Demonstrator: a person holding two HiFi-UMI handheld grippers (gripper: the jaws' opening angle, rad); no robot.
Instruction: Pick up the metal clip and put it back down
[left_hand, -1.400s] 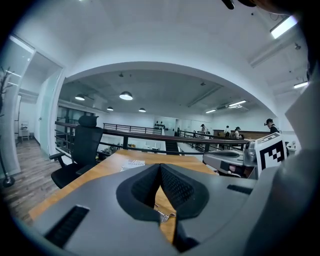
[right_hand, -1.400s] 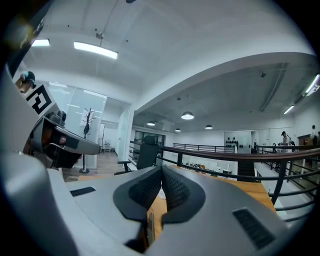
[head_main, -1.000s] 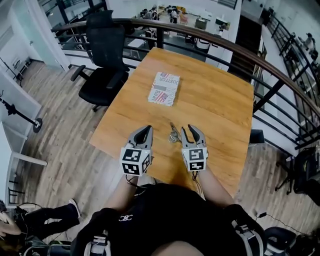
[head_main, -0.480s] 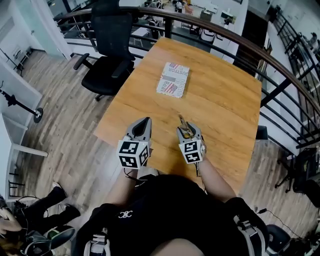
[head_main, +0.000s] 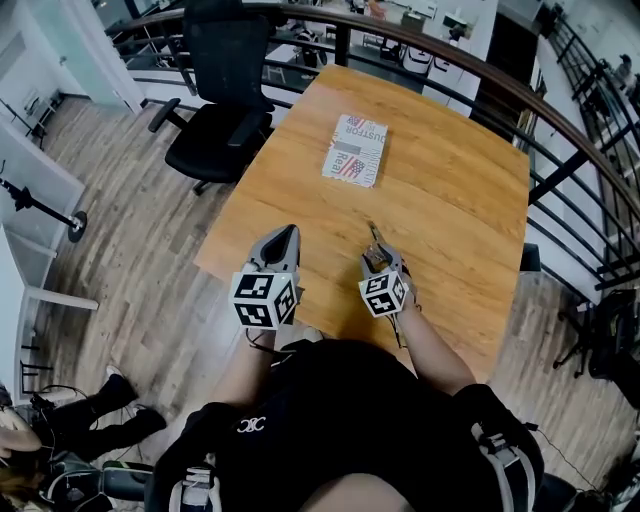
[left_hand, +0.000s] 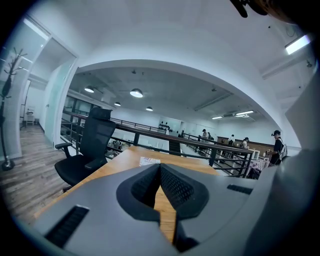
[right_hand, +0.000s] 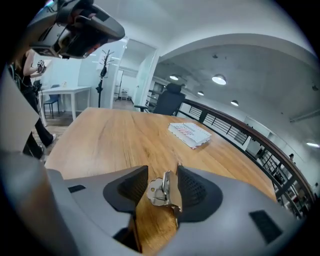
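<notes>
A small metal clip stands on the wooden table near its front edge. My right gripper is lowered around it. In the right gripper view the clip sits between the jaws of the right gripper, close against the right pad with a slit of table showing at the left pad. Those jaws have just been opening and stand open. My left gripper hovers to the left of the clip, apart from it. The left gripper has its tips together with nothing between them.
A printed book lies flat at mid-table, beyond the clip. A black office chair stands off the table's far left corner. A dark railing runs behind and to the right of the table.
My right gripper has come down and moved left, from beside the clip to around it. The left gripper has shifted a little; the clip has stayed in place on the table.
</notes>
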